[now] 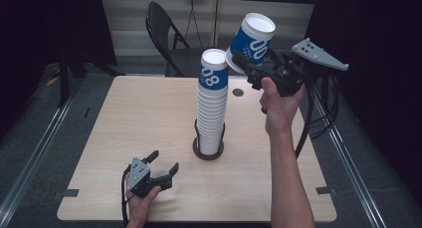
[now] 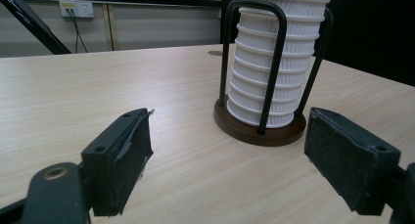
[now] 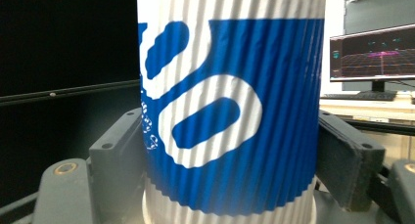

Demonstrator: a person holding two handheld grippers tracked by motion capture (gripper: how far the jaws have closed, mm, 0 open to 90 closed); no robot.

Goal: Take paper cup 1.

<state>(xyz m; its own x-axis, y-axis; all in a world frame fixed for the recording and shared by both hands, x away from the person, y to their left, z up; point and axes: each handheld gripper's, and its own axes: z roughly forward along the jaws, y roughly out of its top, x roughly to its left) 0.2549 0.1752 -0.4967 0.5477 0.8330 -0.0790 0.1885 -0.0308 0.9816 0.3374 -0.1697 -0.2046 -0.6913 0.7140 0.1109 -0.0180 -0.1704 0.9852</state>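
A tall stack of white ribbed paper cups [image 1: 212,108] [image 2: 274,62] with a blue band on the top one stands in a black wire holder on a round brown base [image 1: 208,152] [image 2: 259,131]. My right gripper [image 1: 249,63] [image 3: 230,150] is raised beside the stack's top, shut on a single blue-and-white cup [image 1: 251,39] [image 3: 230,101] that tilts, its open mouth up and to the right. My left gripper [image 1: 164,163] [image 2: 227,155] rests low near the table's front left, open, nothing between its pads, facing the holder's base.
The wooden table [image 1: 139,118] has a small round hole [image 1: 238,92] behind the stack. A black folding chair [image 1: 166,36] stands beyond the far edge. Cables [image 1: 318,113] hang off the table's right side. A monitor [image 3: 372,55] glows far off in the right gripper view.
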